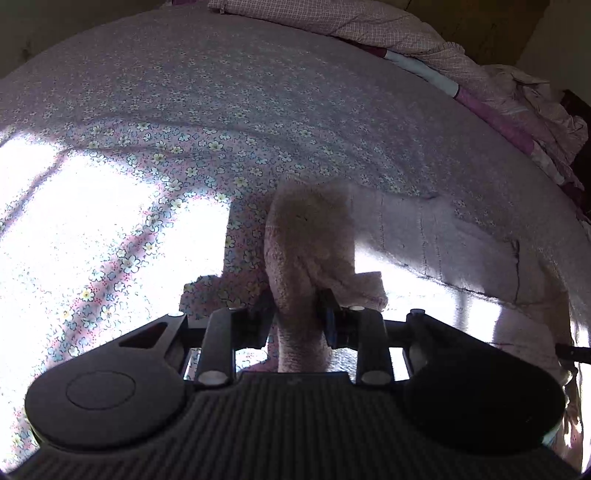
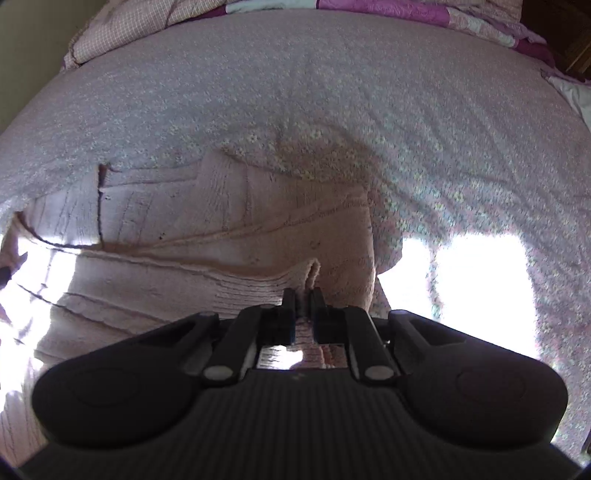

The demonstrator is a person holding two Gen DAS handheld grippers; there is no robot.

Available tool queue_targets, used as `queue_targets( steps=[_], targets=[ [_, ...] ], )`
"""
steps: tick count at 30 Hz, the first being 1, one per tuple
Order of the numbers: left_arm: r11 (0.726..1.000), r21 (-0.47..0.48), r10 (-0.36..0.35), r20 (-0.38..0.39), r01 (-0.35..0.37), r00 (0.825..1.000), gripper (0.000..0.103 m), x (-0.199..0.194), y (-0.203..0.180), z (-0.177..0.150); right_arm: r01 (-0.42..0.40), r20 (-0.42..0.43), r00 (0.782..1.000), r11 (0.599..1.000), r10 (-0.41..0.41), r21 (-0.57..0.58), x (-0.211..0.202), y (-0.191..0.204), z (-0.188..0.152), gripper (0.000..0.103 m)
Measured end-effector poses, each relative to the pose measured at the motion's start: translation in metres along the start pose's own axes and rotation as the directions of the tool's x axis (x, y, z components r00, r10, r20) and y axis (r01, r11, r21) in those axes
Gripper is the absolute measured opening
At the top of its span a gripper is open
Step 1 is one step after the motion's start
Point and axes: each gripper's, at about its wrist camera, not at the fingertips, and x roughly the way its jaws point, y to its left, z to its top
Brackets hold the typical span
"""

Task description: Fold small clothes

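A small pale pink knitted garment (image 1: pixel 443 243) lies on the flowered bedsheet (image 1: pixel 184 110). My left gripper (image 1: pixel 297 310) is shut on a bunched end of it, which stands up between the fingers (image 1: pixel 310 240). In the right wrist view the garment (image 2: pixel 166 229) spreads to the left with ribbed folds. My right gripper (image 2: pixel 303 302) is shut on a raised fold of its edge (image 2: pixel 314 269), low over the bed.
The flowered sheet (image 2: pixel 369 92) covers the whole bed, with bright sun patches at the near side. A checked pink pillow or quilt (image 1: pixel 351 22) and crumpled pink bedding (image 1: pixel 535 110) lie along the far edge, also seen in the right wrist view (image 2: pixel 147 22).
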Motion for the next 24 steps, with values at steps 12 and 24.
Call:
queue_targets(
  steps=[12, 24],
  targets=[
    [0.987, 0.148, 0.06, -0.038, -0.054, 0.997, 0.038, -0.06, -0.005, -0.001, -0.08, 0.098, 0.992, 0.996, 0.076, 0.037, -0.027, -0.009, -0.032, 0.06],
    [0.96, 0.251, 0.155, -0.121, -0.121, 0.98, 0.049, -0.144, -0.009, -0.073, -0.041, 0.128, 0.989, 0.977, 0.069, -0.207, -0.107, 0.015, -0.109, 0.06]
  ],
)
